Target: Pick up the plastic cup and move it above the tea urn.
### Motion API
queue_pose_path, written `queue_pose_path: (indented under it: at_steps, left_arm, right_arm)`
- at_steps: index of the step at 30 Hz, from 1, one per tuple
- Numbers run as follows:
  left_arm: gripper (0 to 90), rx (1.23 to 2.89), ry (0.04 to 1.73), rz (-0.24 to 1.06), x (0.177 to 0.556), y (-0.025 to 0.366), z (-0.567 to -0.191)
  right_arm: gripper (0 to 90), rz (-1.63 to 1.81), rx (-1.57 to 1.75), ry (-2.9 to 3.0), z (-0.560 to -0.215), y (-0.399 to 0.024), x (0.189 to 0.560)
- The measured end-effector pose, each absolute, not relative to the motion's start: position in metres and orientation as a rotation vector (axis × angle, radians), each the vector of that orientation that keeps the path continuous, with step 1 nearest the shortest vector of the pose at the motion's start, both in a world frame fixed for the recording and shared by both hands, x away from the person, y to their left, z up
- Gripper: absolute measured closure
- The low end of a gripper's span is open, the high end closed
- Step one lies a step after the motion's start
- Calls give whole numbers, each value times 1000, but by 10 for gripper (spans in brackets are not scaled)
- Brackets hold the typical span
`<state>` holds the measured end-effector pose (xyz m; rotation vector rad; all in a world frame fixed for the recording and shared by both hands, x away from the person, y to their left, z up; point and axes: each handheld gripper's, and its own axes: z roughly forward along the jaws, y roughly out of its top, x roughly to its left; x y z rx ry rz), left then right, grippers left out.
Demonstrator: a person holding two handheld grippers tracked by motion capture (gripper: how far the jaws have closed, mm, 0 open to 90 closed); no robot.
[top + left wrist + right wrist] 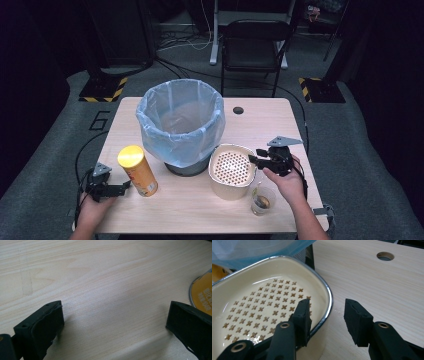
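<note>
Right gripper (327, 304), jaws spread astride the strainer (262, 290) rim at 3 o'clock, should seat deeper before pinching; left gripper (115, 312) idles, jaws spread.

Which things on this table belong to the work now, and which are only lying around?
Likely in the job:
- cream strainer pot
- right gripper, at the pot's rim
- lined bin, next to the pot

Lying about:
- yellow can
- plastic cup
- left gripper, open, holding nothing
</note>
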<state>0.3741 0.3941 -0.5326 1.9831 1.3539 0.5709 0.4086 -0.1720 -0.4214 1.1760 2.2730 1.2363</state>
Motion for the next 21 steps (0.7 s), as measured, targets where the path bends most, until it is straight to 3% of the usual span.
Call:
queue_pose_path:
  at_steps: [18,21]
  left_arm:
    - [10,1992,1355,563,374,394,-532]
    - [10,1992,1355,563,374,394,-532]
  right_arm:
    - [578,1258,1167,2308,-427,-162,391]
    - [544,1272,1185,2300,-426,-161,388]
